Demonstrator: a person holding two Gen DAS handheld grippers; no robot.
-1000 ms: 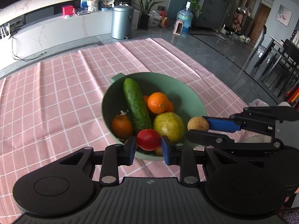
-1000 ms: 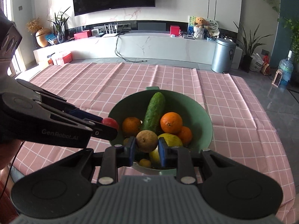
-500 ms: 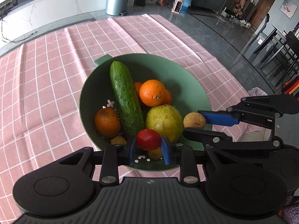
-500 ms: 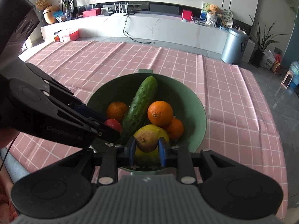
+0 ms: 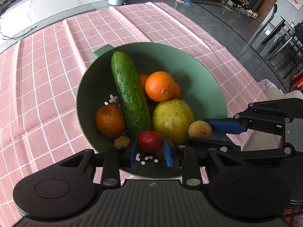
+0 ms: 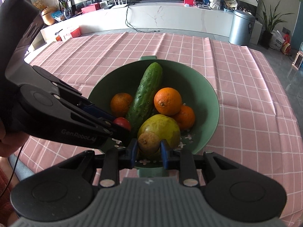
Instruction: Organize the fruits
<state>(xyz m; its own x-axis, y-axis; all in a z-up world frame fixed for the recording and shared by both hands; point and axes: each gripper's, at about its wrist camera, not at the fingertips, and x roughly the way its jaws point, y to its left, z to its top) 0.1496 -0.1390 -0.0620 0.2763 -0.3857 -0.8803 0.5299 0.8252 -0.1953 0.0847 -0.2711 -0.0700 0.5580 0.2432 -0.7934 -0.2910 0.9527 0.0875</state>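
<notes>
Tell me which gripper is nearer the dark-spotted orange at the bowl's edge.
Left. The left gripper holds a red tomato right beside that orange; the right gripper sits beyond the cucumber.

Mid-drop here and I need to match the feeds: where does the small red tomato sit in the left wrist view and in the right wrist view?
Left wrist view: the red tomato sits low centre, clamped between the left gripper pads, over the green bowl.
Right wrist view: left of centre, only its top showing at the tip of the black fingers reaching in from the left.
Shared landmark: the cucumber, lying just beyond the tomato in both.
</notes>
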